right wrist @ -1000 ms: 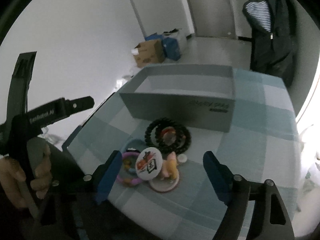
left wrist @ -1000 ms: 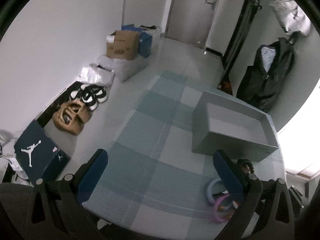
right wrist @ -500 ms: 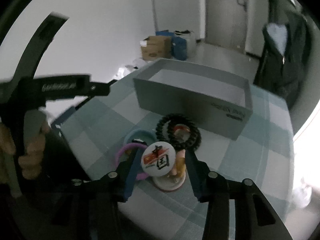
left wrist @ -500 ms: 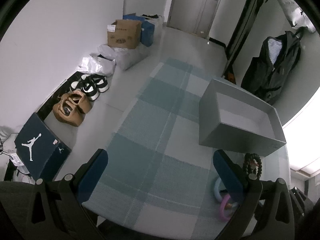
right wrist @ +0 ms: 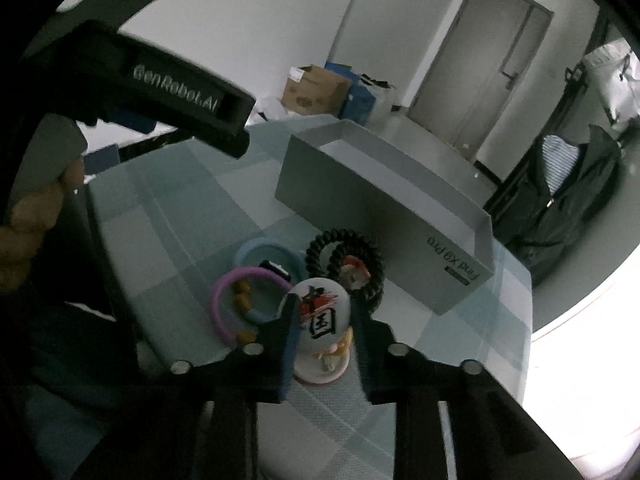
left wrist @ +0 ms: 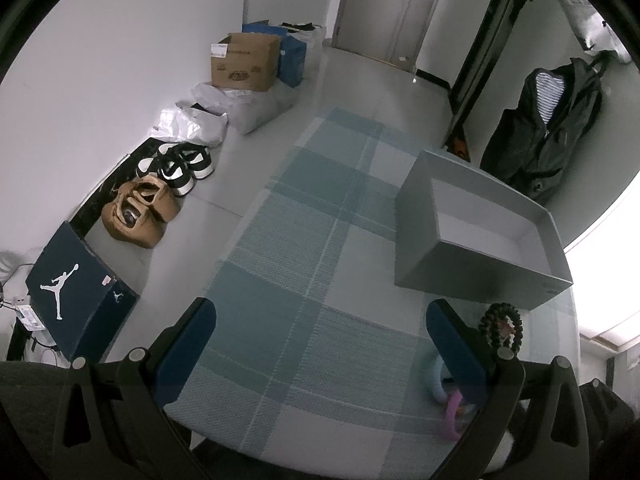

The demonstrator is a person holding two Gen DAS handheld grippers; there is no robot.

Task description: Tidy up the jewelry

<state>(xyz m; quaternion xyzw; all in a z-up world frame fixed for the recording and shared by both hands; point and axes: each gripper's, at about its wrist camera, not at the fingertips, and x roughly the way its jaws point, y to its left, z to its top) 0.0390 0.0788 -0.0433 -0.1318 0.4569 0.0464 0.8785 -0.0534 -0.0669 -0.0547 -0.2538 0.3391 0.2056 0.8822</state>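
Your right gripper [right wrist: 324, 316] is closed on the round white badge [right wrist: 320, 312], held upright between its fingers above the checked tablecloth [right wrist: 168, 248]. The open grey box [right wrist: 384, 204] lies ahead and slightly right, its long side facing you. Your left gripper [left wrist: 320, 344] hangs open and empty, further away.

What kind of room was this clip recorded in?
Probably a lived-in home room or entryway: sneakers and a Jordan shoebox along the wall, a jacket hanging near the door, a table with a checked cloth.
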